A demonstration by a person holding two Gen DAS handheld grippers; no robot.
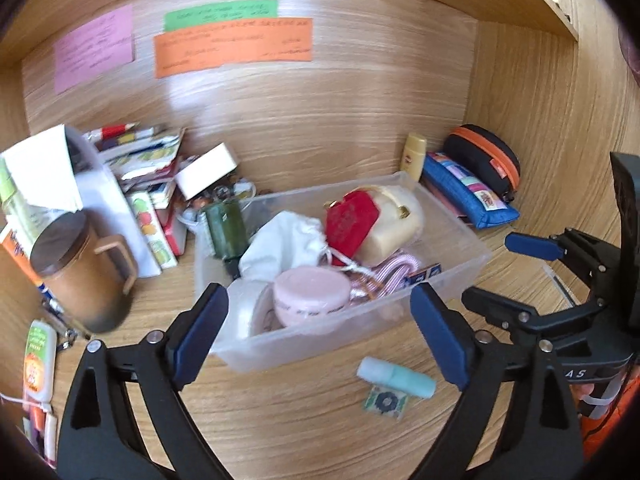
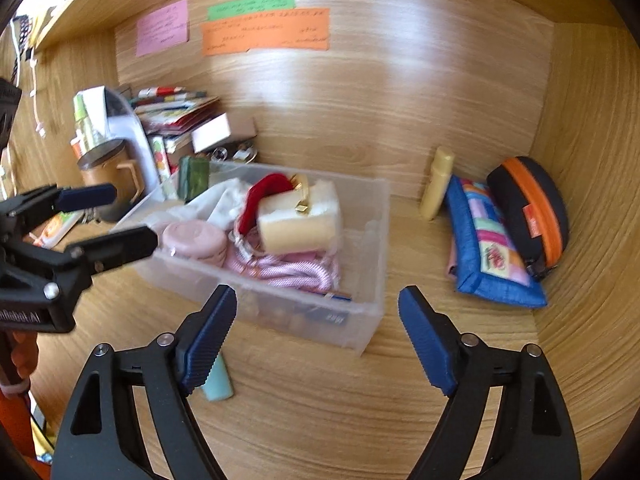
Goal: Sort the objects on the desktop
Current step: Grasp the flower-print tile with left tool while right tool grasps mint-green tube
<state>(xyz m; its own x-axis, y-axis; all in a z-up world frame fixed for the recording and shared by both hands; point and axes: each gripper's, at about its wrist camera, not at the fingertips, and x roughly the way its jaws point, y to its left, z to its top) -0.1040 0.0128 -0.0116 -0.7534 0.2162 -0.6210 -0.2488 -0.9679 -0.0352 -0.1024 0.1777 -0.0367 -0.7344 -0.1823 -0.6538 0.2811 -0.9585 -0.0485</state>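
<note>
A clear plastic bin (image 1: 456, 276) (image 2: 372, 280) stands mid-desk. It holds a pink round case (image 1: 310, 298) (image 2: 196, 240), a cream purse (image 1: 394, 220) (image 2: 300, 222), a red pouch (image 1: 350, 222), a white cloth (image 1: 284, 244) and pink cord (image 2: 296, 272). My left gripper (image 1: 320, 340) is open and empty, just in front of the bin. My right gripper (image 2: 318, 340) is open and empty, in front of the bin's right corner. A mint tube (image 1: 396, 376) (image 2: 218, 384) and a small patterned square (image 1: 386, 402) lie on the desk in front of the bin.
A brown lidded mug (image 1: 86, 276) (image 2: 110, 176) and a pile of books and boxes (image 1: 148, 168) stand at the left. A blue pencil case (image 1: 468, 188) (image 2: 492, 248), a black-orange pouch (image 1: 486, 160) (image 2: 528, 208) and a yellow bottle (image 1: 414, 156) (image 2: 438, 184) sit at the right. Sticky notes (image 1: 234, 46) hang on the back wall.
</note>
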